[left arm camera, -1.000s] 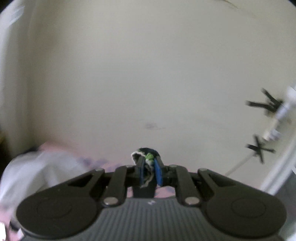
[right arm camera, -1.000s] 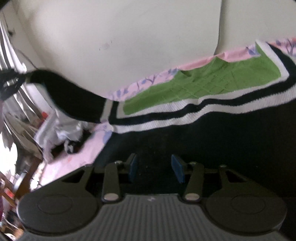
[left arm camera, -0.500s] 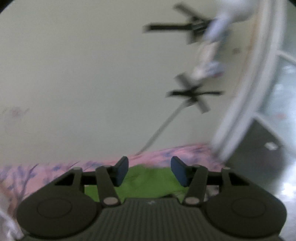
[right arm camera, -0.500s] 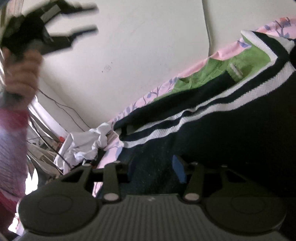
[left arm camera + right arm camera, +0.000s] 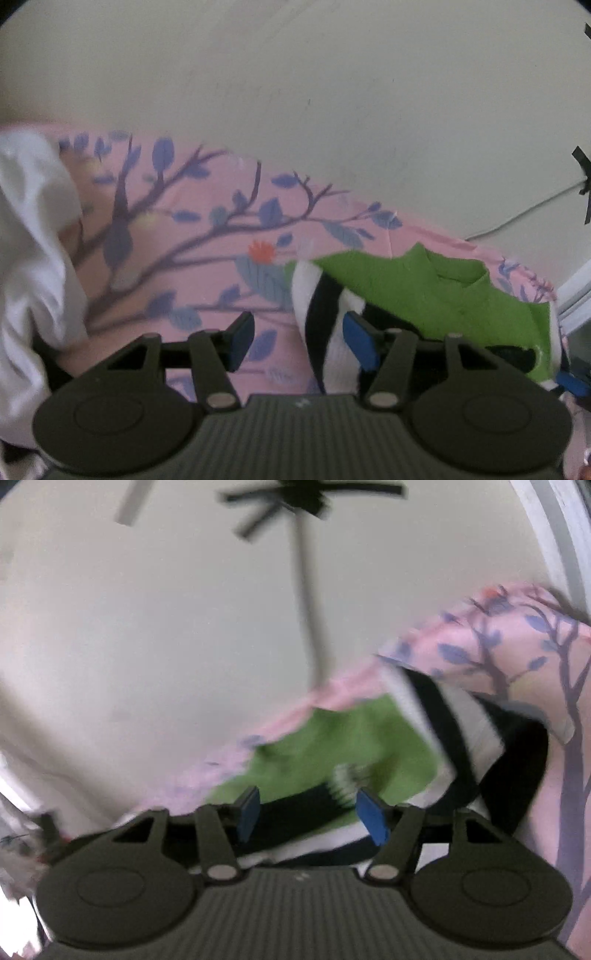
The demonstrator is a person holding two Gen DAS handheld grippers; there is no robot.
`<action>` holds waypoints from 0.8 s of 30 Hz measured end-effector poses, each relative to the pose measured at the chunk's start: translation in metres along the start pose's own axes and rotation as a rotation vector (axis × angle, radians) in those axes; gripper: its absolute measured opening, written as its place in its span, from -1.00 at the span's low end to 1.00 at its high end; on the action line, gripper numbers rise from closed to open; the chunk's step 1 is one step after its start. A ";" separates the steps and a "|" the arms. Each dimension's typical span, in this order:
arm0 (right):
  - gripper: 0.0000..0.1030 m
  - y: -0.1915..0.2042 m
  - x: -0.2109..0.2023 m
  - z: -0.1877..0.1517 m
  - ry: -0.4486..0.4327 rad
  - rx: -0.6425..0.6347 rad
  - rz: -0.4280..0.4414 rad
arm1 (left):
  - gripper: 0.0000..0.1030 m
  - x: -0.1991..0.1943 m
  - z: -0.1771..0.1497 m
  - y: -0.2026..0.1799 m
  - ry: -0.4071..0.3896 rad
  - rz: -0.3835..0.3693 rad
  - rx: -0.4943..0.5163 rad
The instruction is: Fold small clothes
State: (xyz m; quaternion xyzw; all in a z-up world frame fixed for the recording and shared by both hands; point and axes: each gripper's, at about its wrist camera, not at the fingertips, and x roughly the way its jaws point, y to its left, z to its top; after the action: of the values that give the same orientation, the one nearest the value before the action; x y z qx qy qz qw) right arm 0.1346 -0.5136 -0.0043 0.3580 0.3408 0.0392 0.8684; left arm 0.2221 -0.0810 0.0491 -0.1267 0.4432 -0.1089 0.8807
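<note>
A small green sweater (image 5: 436,291) with black and white striped edges lies on the pink floral bedsheet (image 5: 177,236). In the left wrist view my left gripper (image 5: 299,338) is open, low over the sheet, with the striped edge (image 5: 321,314) between and just beyond its fingers. In the right wrist view the same sweater (image 5: 332,746) lies folded over itself, its black and white band (image 5: 454,734) on the right. My right gripper (image 5: 310,814) is open just above the sweater's black strip. The right view is blurred.
A crumpled white garment (image 5: 33,240) lies on the sheet at the left. A cream wall (image 5: 295,92) rises behind the bed, with a thin cable (image 5: 524,214) along it. A white door frame (image 5: 580,295) stands at the right edge.
My left gripper was shut on the sweater's edge a second ago, let go, and has come down low over the sheet. My right gripper stayed open and swung to the sweater's other side.
</note>
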 end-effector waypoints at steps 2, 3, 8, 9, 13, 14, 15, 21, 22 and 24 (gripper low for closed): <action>0.17 -0.002 0.023 0.004 0.049 0.040 -0.025 | 0.06 0.001 -0.004 -0.004 0.002 -0.013 0.004; 0.02 -0.002 0.033 0.004 0.079 0.056 -0.027 | 0.00 0.002 -0.006 -0.004 0.005 -0.017 0.014; -0.71 0.026 0.031 0.014 0.003 -0.080 0.028 | -0.67 0.004 -0.013 -0.020 -0.008 -0.062 0.078; -0.71 0.033 0.019 0.021 -0.076 -0.122 0.091 | -0.67 0.002 -0.012 -0.021 -0.027 -0.070 0.078; -0.66 0.044 -0.033 0.020 -0.336 -0.395 0.188 | -0.65 -0.003 -0.018 -0.027 -0.077 -0.036 0.098; -0.62 0.039 -0.035 0.015 -0.340 -0.423 0.139 | -0.63 -0.001 -0.022 -0.029 -0.082 -0.008 0.120; -0.41 0.029 -0.035 0.010 -0.333 -0.432 0.067 | -0.56 0.001 -0.027 -0.031 -0.078 0.013 0.142; -0.10 -0.057 -0.057 -0.011 -0.269 -0.225 -0.155 | -0.49 0.006 -0.041 -0.032 -0.077 0.052 0.153; -0.10 -0.069 -0.067 -0.012 -0.290 -0.170 -0.157 | -0.48 0.002 -0.040 -0.032 -0.091 0.049 0.143; -0.07 -0.094 -0.082 -0.010 -0.302 -0.052 -0.172 | -0.46 -0.006 -0.037 -0.037 -0.129 0.034 0.128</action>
State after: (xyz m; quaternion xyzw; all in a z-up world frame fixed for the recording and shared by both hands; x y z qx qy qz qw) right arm 0.0491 -0.6024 -0.0242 0.3066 0.2349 -0.0806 0.9189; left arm 0.1862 -0.1184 0.0440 -0.0693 0.3799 -0.1135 0.9154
